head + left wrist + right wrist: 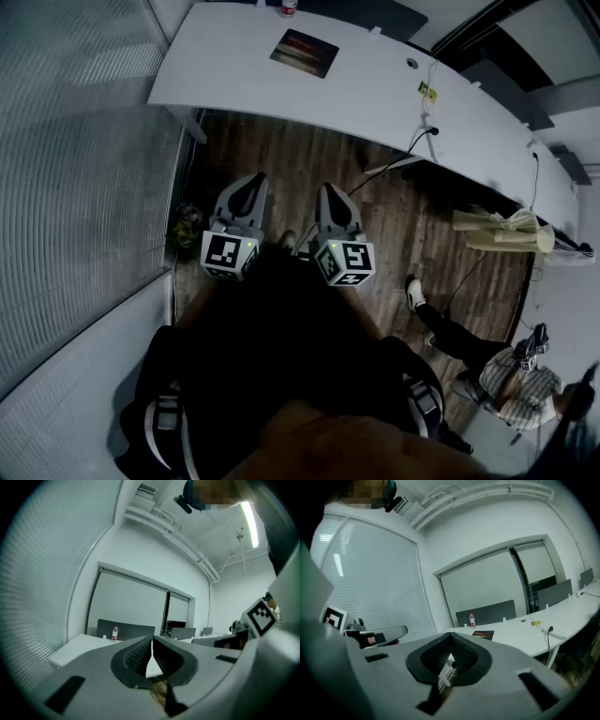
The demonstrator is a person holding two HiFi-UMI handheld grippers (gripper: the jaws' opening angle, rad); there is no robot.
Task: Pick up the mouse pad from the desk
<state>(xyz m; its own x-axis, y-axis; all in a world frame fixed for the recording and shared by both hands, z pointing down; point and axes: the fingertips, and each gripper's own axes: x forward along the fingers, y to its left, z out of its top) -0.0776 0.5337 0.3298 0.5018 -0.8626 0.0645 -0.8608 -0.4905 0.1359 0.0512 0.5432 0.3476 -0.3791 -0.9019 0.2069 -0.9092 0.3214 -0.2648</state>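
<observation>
The mouse pad [304, 52], a dark rectangle with a reddish print, lies flat on the long white desk [234, 80] near its far edge. It also appears in the right gripper view as the mouse pad [483, 634], beyond the jaws. Both grippers hang side by side over the wooden floor, well short of the desk. My left gripper [248, 182] is shut with nothing in it, its pads meeting at the left gripper [152, 645]. My right gripper [328, 191] is shut and empty too, seen close up as the right gripper [451, 641]. The left gripper's own jaws hide the pad in its view.
A water bottle [288, 7] stands at the desk's far edge behind the pad. A yellow tag [427, 91] and a black cable [427, 131] lie further right on the desk. Window blinds [66, 141] run along the left. A seated person [520, 375] is at lower right.
</observation>
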